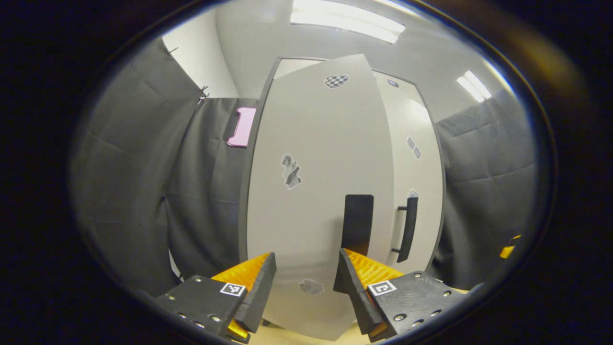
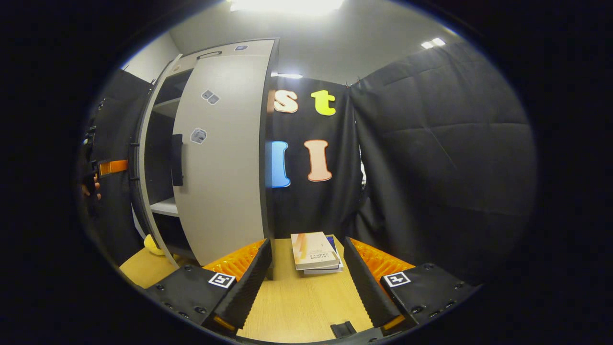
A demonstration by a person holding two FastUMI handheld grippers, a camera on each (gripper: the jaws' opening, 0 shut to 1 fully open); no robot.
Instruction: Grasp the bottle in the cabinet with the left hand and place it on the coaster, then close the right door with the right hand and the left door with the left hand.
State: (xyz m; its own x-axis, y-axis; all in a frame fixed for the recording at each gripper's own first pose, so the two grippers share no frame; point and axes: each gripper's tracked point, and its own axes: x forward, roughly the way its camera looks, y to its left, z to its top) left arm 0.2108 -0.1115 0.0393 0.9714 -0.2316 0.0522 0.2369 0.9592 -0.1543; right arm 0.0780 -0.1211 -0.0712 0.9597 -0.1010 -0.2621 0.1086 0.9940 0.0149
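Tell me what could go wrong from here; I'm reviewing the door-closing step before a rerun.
The left gripper is open close to the left door, so a finger could snag the black handle. The right door may not be fully shut, so the door edges could clash.

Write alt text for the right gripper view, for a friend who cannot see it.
A tall grey cabinet stands on a wooden table, its right door nearly shut and its left door ajar, showing dark shelves. The open right gripper points at a stack of books beside the cabinet. Black cloth hangs behind.
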